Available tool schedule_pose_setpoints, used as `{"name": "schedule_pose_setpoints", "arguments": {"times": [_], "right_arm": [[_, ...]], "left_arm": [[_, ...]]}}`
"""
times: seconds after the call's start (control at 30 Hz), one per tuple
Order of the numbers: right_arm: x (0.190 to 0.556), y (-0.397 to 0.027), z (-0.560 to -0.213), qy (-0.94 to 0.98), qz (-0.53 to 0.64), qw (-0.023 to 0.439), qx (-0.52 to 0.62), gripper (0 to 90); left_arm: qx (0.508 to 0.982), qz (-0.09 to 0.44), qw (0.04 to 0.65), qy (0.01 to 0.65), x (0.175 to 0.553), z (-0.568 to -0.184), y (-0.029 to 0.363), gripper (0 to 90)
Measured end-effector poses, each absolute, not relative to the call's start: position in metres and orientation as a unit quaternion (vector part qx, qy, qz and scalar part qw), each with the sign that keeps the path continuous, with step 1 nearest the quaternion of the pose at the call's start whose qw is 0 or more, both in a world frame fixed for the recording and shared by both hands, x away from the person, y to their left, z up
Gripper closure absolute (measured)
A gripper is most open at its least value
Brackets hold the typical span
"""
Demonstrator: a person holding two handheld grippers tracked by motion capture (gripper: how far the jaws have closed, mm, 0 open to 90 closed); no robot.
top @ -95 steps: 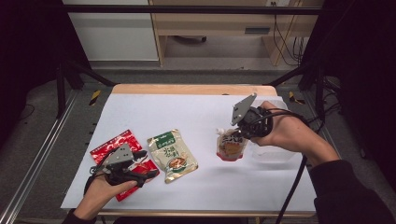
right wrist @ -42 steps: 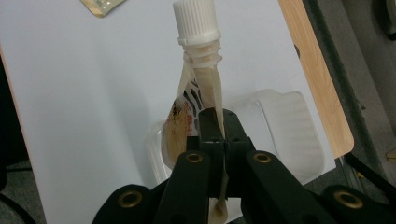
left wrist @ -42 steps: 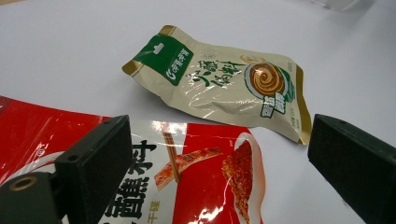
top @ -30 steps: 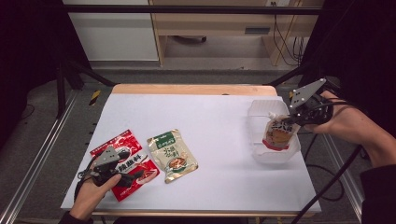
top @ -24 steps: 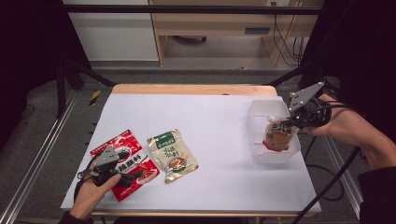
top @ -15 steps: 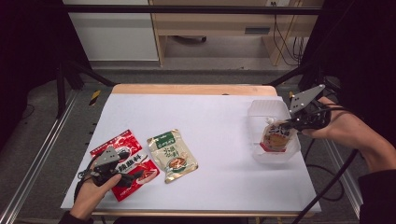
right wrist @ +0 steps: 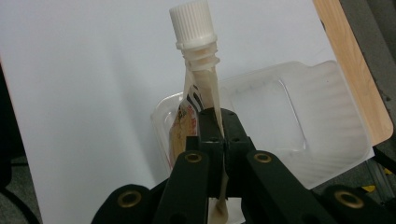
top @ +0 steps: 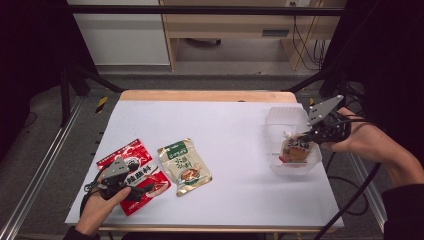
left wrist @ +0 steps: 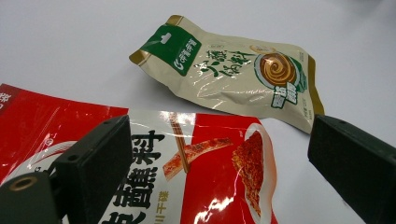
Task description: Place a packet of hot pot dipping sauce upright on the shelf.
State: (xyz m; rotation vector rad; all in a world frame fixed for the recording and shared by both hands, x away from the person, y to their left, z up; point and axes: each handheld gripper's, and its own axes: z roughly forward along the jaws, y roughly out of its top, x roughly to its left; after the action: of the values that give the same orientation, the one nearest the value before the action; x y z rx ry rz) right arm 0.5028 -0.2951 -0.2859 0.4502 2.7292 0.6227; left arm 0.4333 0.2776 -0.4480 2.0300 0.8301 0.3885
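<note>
At the table's right side my right gripper (top: 306,138) is shut on the neck of a spouted sauce pouch (top: 295,150) with a white screw cap (right wrist: 194,23). The pouch hangs with its lower end inside a clear plastic container (top: 282,117). The right gripper view shows the jaws (right wrist: 218,123) pinching the pouch just below the spout, above the container (right wrist: 303,116). At the front left my left gripper (top: 140,189) stands open low over a red snack packet (top: 135,170). Its jaws (left wrist: 219,140) straddle the red packet (left wrist: 201,158) without touching. A beige and green pouch (left wrist: 229,74) lies just beyond.
The beige and green pouch (top: 185,165) lies flat on the white table top (top: 225,125), right of the red packet. The table's wooden back edge (top: 205,95) and metal frame rails border the work area. Cables trail from both grippers.
My right gripper carried the spouted pouch from the table's middle right over to the clear container and sank it slightly into it. The left gripper has stayed over the red packet.
</note>
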Motion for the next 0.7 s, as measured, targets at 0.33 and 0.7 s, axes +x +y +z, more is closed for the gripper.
{"name": "schedule_pose_setpoints", "arguments": {"times": [0.33,0.7], "right_arm": [[0.508,-0.292,-0.321,0.950,0.221,0.141,0.168,89.0],[0.510,-0.295,-0.330,0.948,0.223,0.138,0.182,80.2]], "left_arm": [[0.817,0.156,0.444,0.334,0.433,-0.447,0.277,6.6],[0.816,0.156,0.445,0.335,0.432,-0.447,0.277,6.6]]}}
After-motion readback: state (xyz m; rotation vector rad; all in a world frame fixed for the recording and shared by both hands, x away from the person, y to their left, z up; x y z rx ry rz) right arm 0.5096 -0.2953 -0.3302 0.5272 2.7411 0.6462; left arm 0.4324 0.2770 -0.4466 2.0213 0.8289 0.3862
